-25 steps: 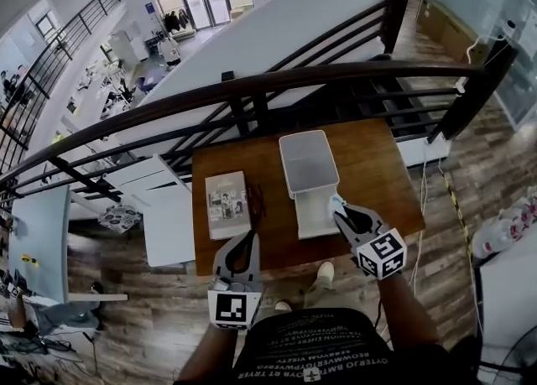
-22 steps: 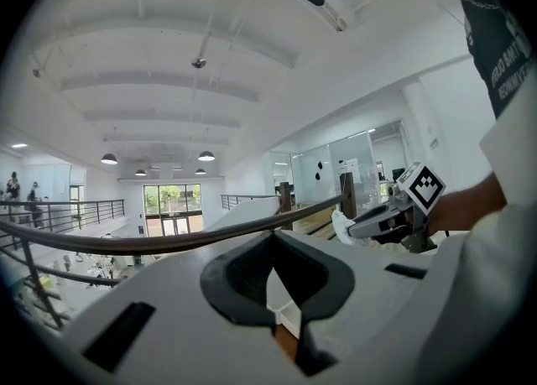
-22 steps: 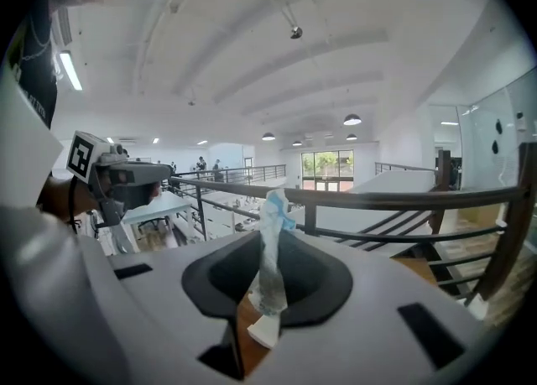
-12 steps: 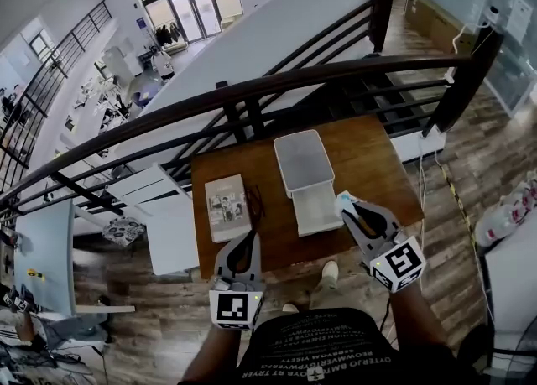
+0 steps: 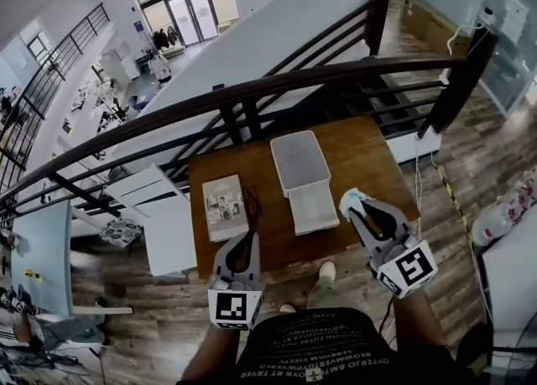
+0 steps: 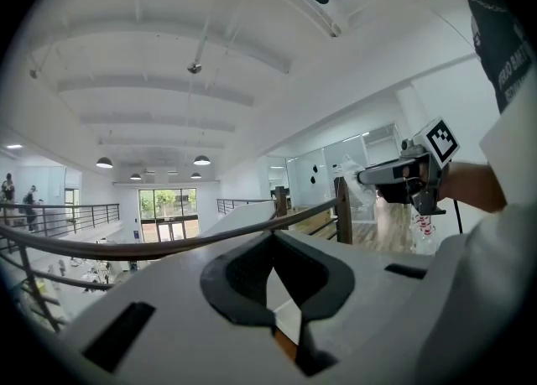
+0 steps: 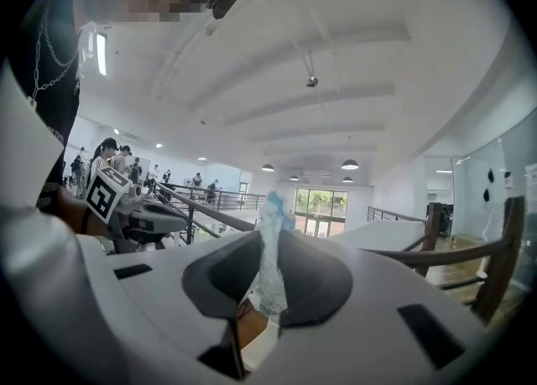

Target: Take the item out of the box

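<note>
fingers of r gripper [image 5: 356, 205] pinch wrapped item [image 7: 270, 274]; l gripper [image 5: 245, 237] closed, empty; box [image 5: 302, 163], booklet [image 5: 225, 205] on table [image 5: 369, 165], railing [image 5: 277, 81] behind.

no words legible, only square markers

white lines of print cross the person's black shirt [image 5: 312, 356], upside down in the head view and too small to read. the cube [image 5: 232, 308] on the left gripper [image 5: 246, 235] and the cube [image 5: 410, 267] on the right gripper [image 5: 352, 201] each show a black-and-white square marker, without letters or digits. the booklet [image 5: 225, 205] on the table [image 5: 369, 157] has pictures and print too small to read.
</note>
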Demonstrator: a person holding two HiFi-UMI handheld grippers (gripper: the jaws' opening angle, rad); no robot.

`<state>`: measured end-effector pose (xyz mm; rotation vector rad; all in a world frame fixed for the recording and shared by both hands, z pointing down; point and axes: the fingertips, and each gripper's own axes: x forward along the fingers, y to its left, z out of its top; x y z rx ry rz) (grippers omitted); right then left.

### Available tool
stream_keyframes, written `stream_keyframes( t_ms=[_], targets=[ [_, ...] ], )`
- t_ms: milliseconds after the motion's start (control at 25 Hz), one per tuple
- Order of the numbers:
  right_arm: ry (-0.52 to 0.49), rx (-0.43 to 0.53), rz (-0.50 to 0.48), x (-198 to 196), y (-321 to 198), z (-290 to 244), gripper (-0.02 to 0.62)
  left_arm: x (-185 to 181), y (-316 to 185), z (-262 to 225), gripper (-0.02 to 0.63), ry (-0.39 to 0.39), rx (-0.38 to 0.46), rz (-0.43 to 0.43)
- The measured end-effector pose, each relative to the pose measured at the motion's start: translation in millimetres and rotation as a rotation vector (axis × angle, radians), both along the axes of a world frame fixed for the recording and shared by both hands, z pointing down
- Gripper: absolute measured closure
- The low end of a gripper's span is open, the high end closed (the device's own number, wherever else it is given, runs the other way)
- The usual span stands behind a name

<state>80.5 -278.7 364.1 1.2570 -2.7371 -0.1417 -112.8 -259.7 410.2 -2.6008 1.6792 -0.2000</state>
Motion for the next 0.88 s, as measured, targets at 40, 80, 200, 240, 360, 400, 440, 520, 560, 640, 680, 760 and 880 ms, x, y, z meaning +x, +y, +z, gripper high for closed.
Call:
stream_keyframes(
  t_ms=[40,80,200,240,360,400,440,520,560,640,680,760,880],
  targets=[
    [0.001,-0.003,0.003,0.4,-0.2,1.6,0.534,-1.0,0.9,2.2,0.600,-0.003,-0.004,-0.002],
    [0.000,-0.006,0.004,0.4,-0.4,3.2,0.534,-2.0,1.5,4.7,0.600,-0.005,-0.010,-0.004],
    [0.001,-0.015,0.003,-0.5,-1.8,6.2,0.534,-3.0,1.1,8.5,0.600,-0.009,-0.020,-0.006],
    [0.001,-0.017,0.002,-1.1,-2.2,6.6,0.534,-3.1,0.7,8.3,0.600,-0.009,-0.021,-0.006],
    [0.003,-0.023,-0.001,-2.8,-3.8,8.6,0.534,-2.3,-1.0,6.9,0.600,-0.004,-0.019,-0.003],
    [0.004,-0.025,0.000,-3.1,-4.8,9.6,0.534,-1.4,-1.9,6.4,0.600,-0.001,-0.019,-0.001],
    [0.004,-0.026,0.000,-3.3,-5.9,10.7,0.534,-0.6,-2.8,6.9,0.600,-0.001,-0.022,0.001],
    [0.003,-0.030,-0.001,-4.0,-9.0,13.2,0.534,-0.3,-5.6,10.9,0.600,-0.002,-0.026,0.002],
    [0.003,-0.032,-0.002,-4.3,-10.8,14.6,0.534,0.0,-7.6,12.5,0.600,0.001,-0.024,0.002],
    [0.004,-0.036,-0.005,-4.5,-14.5,17.4,0.534,1.1,-11.2,16.0,0.600,0.002,-0.027,0.004],
    [0.005,-0.038,-0.006,-4.5,-16.1,19.0,0.534,1.7,-12.7,17.9,0.600,0.003,-0.031,0.004],
    [0.008,-0.043,-0.008,-3.9,-19.5,22.0,0.534,3.4,-16.1,20.8,0.600,0.006,-0.036,0.004],
    [0.011,-0.052,-0.009,-2.9,-25.8,25.5,0.534,6.6,-23.0,23.4,0.600,0.011,-0.043,0.005]
  ],
)
